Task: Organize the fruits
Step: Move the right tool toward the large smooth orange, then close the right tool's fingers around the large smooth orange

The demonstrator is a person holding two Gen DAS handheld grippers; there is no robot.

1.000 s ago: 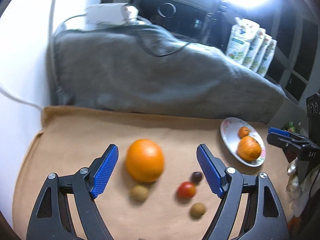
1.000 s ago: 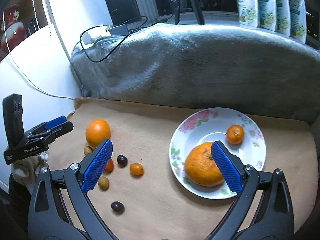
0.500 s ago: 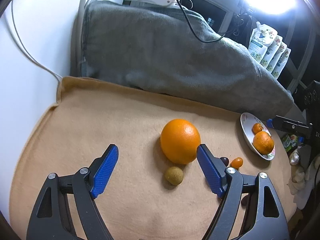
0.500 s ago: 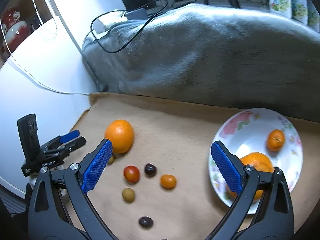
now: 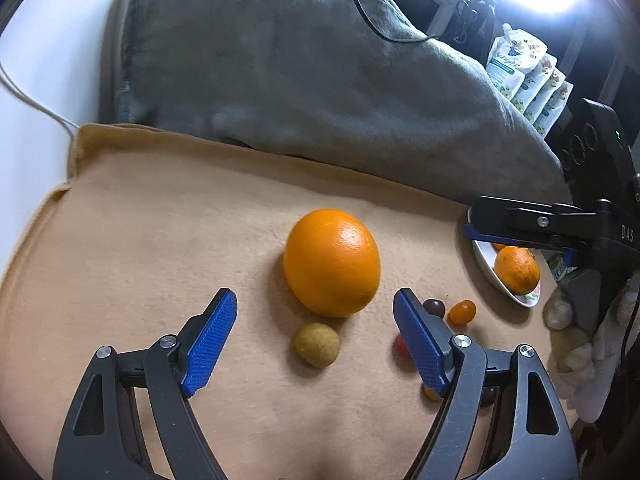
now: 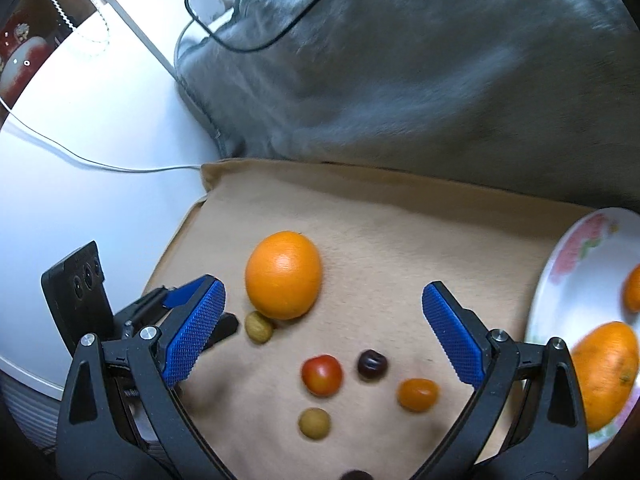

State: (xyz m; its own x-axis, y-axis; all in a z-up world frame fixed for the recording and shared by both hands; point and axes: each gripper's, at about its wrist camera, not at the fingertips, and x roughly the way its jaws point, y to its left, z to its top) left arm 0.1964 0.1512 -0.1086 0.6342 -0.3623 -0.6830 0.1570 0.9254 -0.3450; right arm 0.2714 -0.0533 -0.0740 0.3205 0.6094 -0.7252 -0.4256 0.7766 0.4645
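Note:
A large orange (image 5: 332, 262) lies on the tan mat (image 5: 140, 248), just ahead of my open left gripper (image 5: 314, 294) and in line with the gap between its blue pads. A small tan fruit (image 5: 317, 345) sits between the jaws, untouched. My right gripper (image 6: 324, 290) hangs open above several small fruits: a red tomato (image 6: 322, 375), a dark fruit (image 6: 372, 365), an orange tomato (image 6: 417, 394) and a second tan fruit (image 6: 315, 423). The orange (image 6: 284, 274) is just beyond its left pad. The flowered plate (image 6: 576, 264) at right holds a big mandarin (image 6: 606, 372) and a small one (image 6: 634, 292).
A grey blanket (image 5: 320, 80) with a black cable (image 6: 256, 36) bounds the mat's far side. A white surface with a white cord (image 6: 100, 166) lies left of the mat. Refill pouches (image 5: 524, 76) stand at the back right. A gloved hand (image 5: 572, 344) holds the right gripper's handle.
The left gripper sank and turned until the large orange lay centred ahead of its jaws. The right gripper swung left, from over the plate to over the small fruits.

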